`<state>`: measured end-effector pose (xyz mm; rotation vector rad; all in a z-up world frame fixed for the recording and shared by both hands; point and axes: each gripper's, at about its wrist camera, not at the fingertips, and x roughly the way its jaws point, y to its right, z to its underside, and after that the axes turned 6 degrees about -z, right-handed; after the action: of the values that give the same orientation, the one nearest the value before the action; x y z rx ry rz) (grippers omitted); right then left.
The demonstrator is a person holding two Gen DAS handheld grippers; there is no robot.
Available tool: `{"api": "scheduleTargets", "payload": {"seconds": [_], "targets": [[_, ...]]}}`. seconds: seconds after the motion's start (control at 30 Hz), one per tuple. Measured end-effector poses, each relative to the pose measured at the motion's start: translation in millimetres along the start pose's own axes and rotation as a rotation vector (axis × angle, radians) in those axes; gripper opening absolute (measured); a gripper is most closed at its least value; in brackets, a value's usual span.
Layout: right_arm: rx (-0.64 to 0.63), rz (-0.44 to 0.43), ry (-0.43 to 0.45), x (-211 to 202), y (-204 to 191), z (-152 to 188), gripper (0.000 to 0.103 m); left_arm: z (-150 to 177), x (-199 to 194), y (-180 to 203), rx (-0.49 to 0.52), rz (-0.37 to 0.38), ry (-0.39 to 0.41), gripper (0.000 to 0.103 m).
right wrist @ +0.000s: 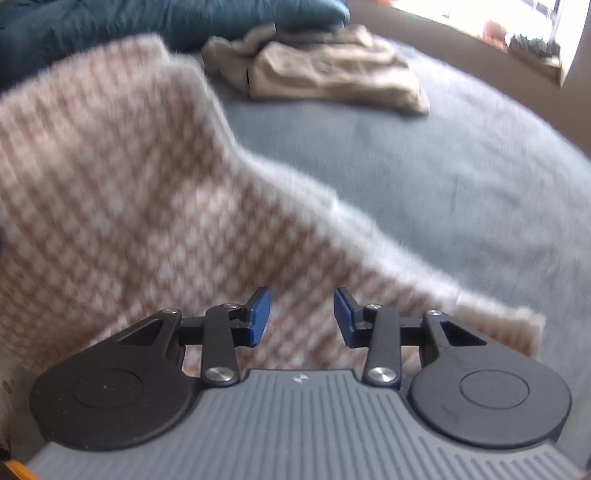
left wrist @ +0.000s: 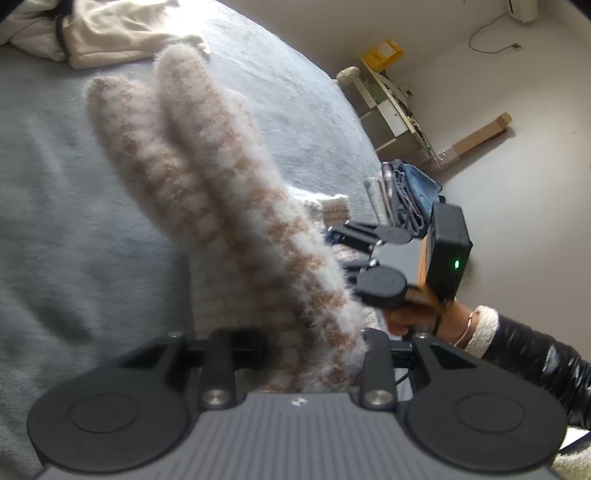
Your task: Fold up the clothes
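Note:
A fluffy brown-and-white checked sweater (left wrist: 229,206) lies on the grey bed (left wrist: 74,221). In the left wrist view both sleeves stretch away from me, side by side, and the cloth fills the space between my left gripper's (left wrist: 299,354) fingers and hides their tips. My right gripper (right wrist: 301,317) is open with blue pads (right wrist: 260,314) apart, just above the sweater's body (right wrist: 110,192), holding nothing. The right gripper also shows in the left wrist view (left wrist: 354,243), over the sweater's far edge.
A crumpled cream garment (right wrist: 325,70) lies further up the bed, also in the left wrist view (left wrist: 92,33). Dark blue bedding (right wrist: 110,22) lies beyond. Folded jeans (left wrist: 410,192) sit at the bed's edge. Shelves (left wrist: 391,110) and a cardboard box (left wrist: 480,134) stand on the floor.

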<state>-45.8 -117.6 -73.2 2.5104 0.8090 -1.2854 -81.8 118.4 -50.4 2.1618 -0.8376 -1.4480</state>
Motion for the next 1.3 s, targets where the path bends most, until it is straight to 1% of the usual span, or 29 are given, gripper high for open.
{"api": "scheduleTargets", "payload": {"seconds": [0.13,0.23,0.37,0.4,0.53,0.6,0.67,0.7,0.73,0.83,0.87,0.93,1.0,1.07,1.1,1.17,1.3], "targets": [[0.016,-0.070,0.017,-24.2,-0.7,14.7,0.037,-8.0,10.3,20.9,0.017,0.034,-0.011,0.034],[0.097,-0.092,0.035,-47.6,10.0,31.8,0.037,-10.7,26.3,41.1,0.065,0.051,-0.035,0.037],[0.270,-0.088,0.105,-84.9,42.7,54.4,0.037,-10.3,67.2,66.2,0.151,0.048,-0.074,0.041],[0.317,-0.084,0.125,-92.7,53.5,58.4,0.037,-8.2,77.9,70.0,0.170,0.043,-0.082,0.044],[0.544,-0.126,0.217,-119.7,95.6,77.7,0.039,1.0,118.8,79.1,0.239,0.014,-0.093,0.048],[0.660,-0.192,0.266,-126.6,111.4,87.5,0.041,7.5,130.2,81.3,0.264,0.001,-0.086,0.051],[0.729,-0.254,0.285,-125.8,118.9,92.2,0.042,12.7,136.0,86.2,0.293,-0.006,-0.078,0.055],[0.748,-0.280,0.286,-123.6,119.9,92.5,0.046,14.4,138.5,89.9,0.309,-0.011,-0.075,0.058],[0.761,-0.309,0.281,-119.8,119.4,91.3,0.054,16.0,140.9,93.7,0.326,-0.016,-0.072,0.062],[0.762,-0.384,0.254,-105.7,112.5,82.3,0.065,18.8,144.0,104.9,0.376,-0.030,-0.061,0.069],[0.747,-0.403,0.241,-100.8,108.7,77.5,0.067,20.1,144.9,108.2,0.394,-0.038,-0.056,0.070],[0.704,-0.419,0.208,-94.0,99.0,67.2,0.075,24.1,145.5,114.0,0.426,-0.052,-0.045,0.074],[0.642,-0.397,0.180,-88.4,88.4,57.7,0.075,29.4,144.6,118.9,0.453,-0.062,-0.031,0.077],[0.569,-0.341,0.147,-83.1,76.9,48.9,0.075,37.1,139.5,120.9,0.484,-0.074,-0.019,0.078],[0.534,-0.309,0.130,-79.4,71.3,44.6,0.073,39.8,138.6,123.0,0.500,-0.082,-0.012,0.079],[0.476,-0.259,0.094,-72.0,62.0,39.1,0.066,45.0,137.2,126.5,0.528,-0.097,0.002,0.080],[0.429,-0.234,0.065,-62.9,51.7,35.4,0.049,57.5,131.5,131.4,0.581,-0.121,0.030,0.080]]}}
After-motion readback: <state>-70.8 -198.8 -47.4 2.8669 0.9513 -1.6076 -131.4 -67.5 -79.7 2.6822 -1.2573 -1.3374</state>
